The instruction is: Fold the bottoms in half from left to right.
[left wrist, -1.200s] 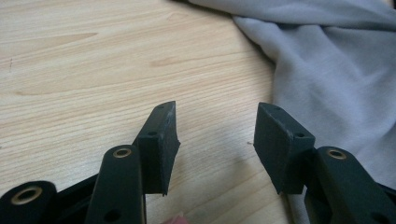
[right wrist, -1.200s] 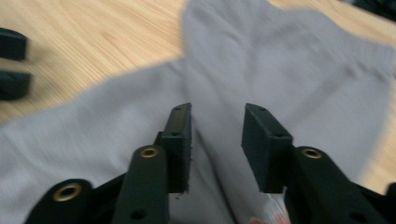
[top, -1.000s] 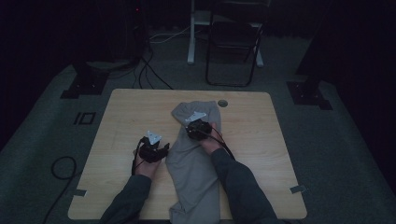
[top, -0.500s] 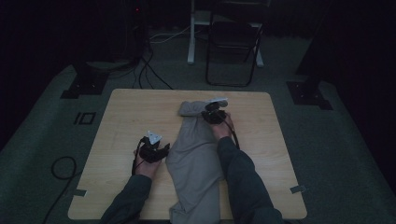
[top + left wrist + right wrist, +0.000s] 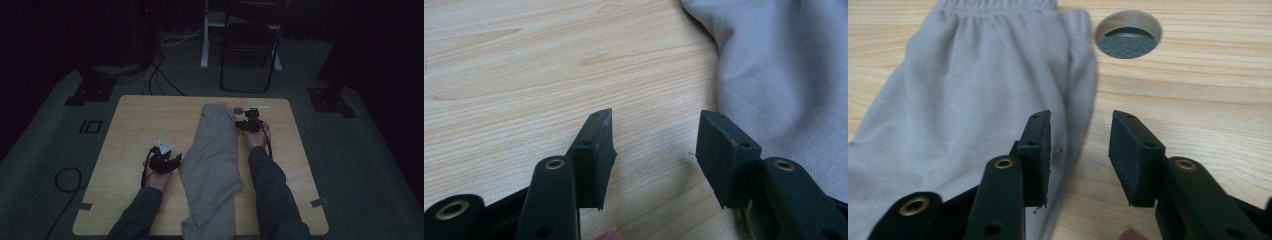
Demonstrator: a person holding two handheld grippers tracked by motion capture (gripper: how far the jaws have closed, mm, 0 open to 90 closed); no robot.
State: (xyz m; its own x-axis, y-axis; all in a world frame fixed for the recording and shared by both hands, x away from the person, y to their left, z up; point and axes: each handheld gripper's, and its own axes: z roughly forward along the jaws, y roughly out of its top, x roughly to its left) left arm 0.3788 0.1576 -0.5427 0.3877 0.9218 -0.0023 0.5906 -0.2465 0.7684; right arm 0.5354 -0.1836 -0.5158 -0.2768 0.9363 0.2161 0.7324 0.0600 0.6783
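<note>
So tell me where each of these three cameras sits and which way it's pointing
High view: above the person's side, looking forward and down on the table; forearms, left gripper and right gripper show.
Left gripper view: on the left gripper, looking along its open jaws at bare wood.
Right gripper view: on the right gripper, facing the waistband and table hole.
All share the grey trousers.

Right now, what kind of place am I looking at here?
Probably a dim recording studio or lab rather than a home: a wooden table with a cable hole stands on grey carpet, black stand bases flank it, cables trail across the floor, and a folding chair sits behind.
</note>
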